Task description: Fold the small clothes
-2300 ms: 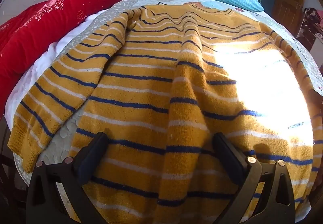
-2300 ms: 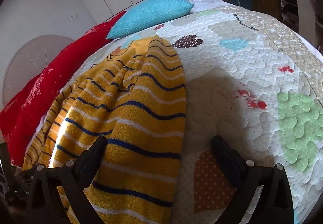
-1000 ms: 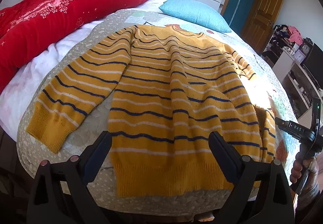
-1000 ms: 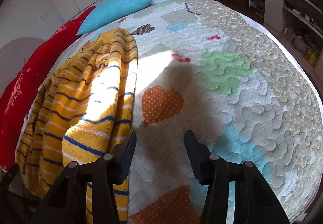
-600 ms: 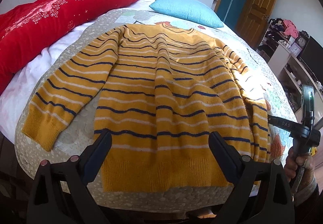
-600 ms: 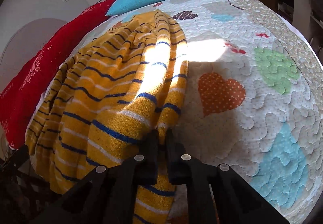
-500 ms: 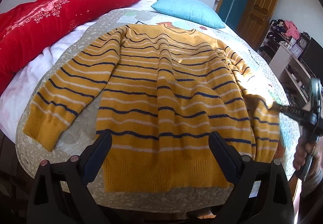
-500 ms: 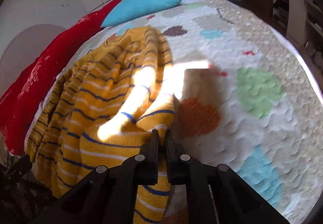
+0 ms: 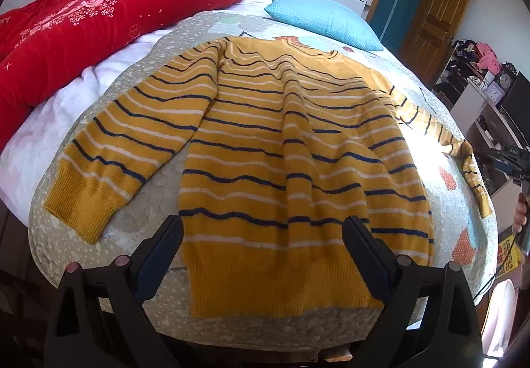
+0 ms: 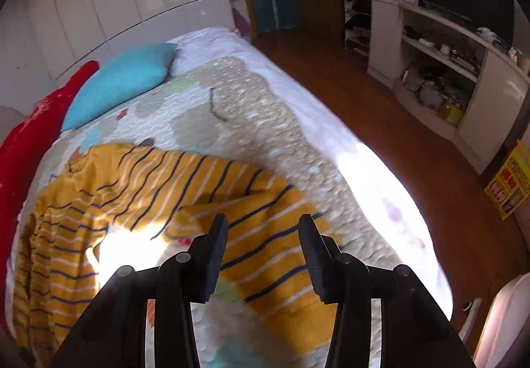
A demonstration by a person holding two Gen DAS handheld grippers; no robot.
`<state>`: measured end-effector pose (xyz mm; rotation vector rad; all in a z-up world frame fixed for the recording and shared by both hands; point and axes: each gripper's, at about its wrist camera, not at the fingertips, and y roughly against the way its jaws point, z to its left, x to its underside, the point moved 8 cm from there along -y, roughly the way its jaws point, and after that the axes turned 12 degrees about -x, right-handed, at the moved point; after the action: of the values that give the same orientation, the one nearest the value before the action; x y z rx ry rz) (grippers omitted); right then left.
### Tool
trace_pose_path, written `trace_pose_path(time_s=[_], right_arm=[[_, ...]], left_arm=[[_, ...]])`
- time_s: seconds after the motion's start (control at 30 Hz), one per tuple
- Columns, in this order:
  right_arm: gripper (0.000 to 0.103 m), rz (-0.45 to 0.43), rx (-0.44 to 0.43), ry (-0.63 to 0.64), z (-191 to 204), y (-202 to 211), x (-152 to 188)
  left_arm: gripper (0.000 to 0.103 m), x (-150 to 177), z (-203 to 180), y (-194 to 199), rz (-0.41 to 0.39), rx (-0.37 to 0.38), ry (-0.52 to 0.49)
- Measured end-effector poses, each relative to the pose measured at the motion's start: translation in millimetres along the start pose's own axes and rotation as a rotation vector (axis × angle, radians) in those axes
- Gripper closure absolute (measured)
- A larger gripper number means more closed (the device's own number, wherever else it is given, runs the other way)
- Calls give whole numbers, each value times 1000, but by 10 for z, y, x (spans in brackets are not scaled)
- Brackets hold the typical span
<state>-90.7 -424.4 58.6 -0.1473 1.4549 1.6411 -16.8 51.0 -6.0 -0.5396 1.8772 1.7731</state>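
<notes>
The striped sweater (image 9: 291,149) lies flat on the bed (image 9: 159,311). The left claw (image 9: 261,248) gapes empty; the right claw (image 10: 263,255), just opening, hovers empty over the sleeve (image 10: 265,245).

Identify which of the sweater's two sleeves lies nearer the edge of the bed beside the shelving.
The sleeve below the right gripper, stretched out over the quilt toward that edge. The other sleeve lies across the sweater, toward the red bedding.

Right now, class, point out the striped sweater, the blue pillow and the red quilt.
striped sweater (image 9: 265,149), left wrist view, chest.
blue pillow (image 9: 318,18), left wrist view, top face.
red quilt (image 9: 82,26), left wrist view, patterned top.
</notes>
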Motion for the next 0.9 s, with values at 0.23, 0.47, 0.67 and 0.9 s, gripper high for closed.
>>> trace_pose_path(time_s=[0.23,0.47,0.67,0.9], right_arm=[[53,321,-401,148,1416,-297,1412],[94,326,-395,282,2001,-382,2068],[96,283,-313,221,1598,-20,1959],[101,232,-232,160,1025,302,1911]], left_arm=[[7,-26,467,-102,7,-54,102],[7,17,751,-62,3,-73,170],[7,71,829,30,-19,-85,175],[7,194,882,8,18,-84,196]])
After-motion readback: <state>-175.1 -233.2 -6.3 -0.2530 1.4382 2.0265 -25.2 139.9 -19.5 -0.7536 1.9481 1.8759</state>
